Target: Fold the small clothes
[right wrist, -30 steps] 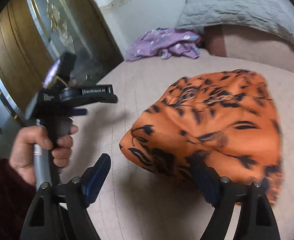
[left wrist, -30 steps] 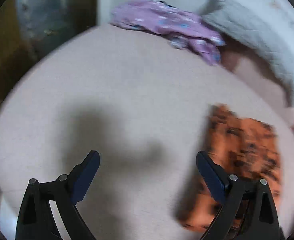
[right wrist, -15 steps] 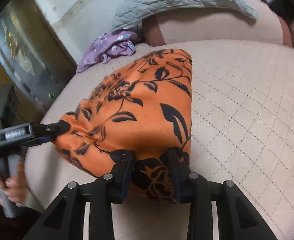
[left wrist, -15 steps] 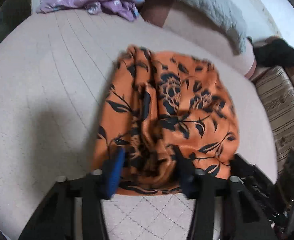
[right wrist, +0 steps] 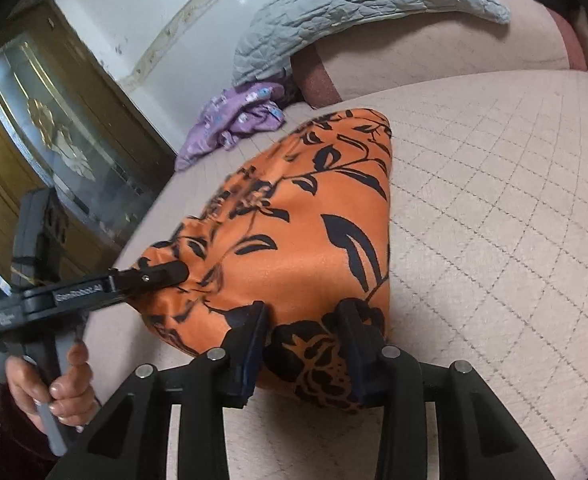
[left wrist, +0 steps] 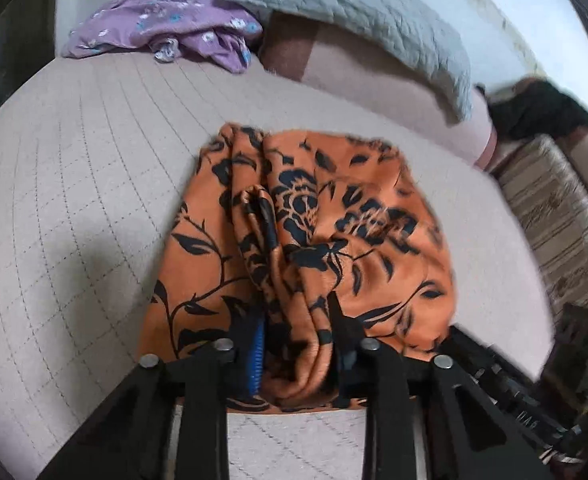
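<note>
An orange garment [left wrist: 334, 240] printed with black flowers lies bunched on the quilted beige bed [left wrist: 74, 208], its near hem at the bed's near edge. The left hand-held gripper [left wrist: 296, 344] has its jaws clamped on a thick fold of that hem, cloth bulging between the blue-padded fingers [left wrist: 257, 352]. The right hand-held gripper [right wrist: 304, 344] is likewise clamped on the neighbouring corner of the orange garment [right wrist: 306, 248], where a black flower fills the gap between its jaws. From the right wrist view the left hand-held gripper [right wrist: 166, 274] bites the opposite corner, held by the person's left hand [right wrist: 58, 392]. At the bed's far edge sit a crumpled purple garment [left wrist: 166, 32] and a grey quilted pillow [left wrist: 358, 20].
</note>
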`<state>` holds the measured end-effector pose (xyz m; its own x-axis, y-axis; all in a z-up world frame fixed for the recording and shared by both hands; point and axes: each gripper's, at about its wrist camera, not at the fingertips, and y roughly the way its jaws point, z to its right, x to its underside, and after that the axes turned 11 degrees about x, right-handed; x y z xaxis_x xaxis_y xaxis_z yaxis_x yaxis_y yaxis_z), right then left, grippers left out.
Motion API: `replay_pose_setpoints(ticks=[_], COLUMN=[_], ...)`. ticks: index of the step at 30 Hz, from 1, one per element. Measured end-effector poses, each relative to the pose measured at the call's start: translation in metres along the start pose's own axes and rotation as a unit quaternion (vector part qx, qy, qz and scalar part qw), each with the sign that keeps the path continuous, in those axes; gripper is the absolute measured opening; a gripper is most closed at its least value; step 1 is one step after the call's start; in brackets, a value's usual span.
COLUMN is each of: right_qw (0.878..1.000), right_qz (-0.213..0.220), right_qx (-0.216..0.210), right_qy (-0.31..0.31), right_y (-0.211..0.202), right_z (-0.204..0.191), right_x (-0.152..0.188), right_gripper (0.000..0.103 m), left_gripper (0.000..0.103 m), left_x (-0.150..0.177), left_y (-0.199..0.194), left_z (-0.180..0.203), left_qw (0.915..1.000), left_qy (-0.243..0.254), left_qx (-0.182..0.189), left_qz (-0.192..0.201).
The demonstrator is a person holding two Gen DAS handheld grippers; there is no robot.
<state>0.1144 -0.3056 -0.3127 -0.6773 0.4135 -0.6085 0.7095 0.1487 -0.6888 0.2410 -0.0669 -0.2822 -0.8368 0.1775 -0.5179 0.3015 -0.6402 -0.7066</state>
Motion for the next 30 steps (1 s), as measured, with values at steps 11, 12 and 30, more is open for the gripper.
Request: replay_pose_setpoints(ticks=[11, 12, 30], right_qw=[0.998, 0.998, 0.997], right_qz=[-0.016, -0.02, -0.028], right_qx=[-0.05, -0.052, -0.038], right_qy=[-0.024, -0.021, 0.059], right_y=[0.023, 0.023, 0.062], right_z=[-0.036, -0.035, 0.002], right_x=[0.002, 0.0, -0.057], right_gripper=[0.045, 0.04, 0.039], left_gripper=[0.036, 0.037, 0.052], left_x=[0.004, 0.002, 0.007], left_y=[-0.001, -0.005, -0.002], left_z=[-0.029, -0.03, 0.01], left_qw=[0.9959, 0.9969, 0.9681], left_qy=[-0.004, -0.015, 0.128], left_qx=[-0.086, -0.076, -0.215], left_qz=[-0.025, -0.017, 0.0])
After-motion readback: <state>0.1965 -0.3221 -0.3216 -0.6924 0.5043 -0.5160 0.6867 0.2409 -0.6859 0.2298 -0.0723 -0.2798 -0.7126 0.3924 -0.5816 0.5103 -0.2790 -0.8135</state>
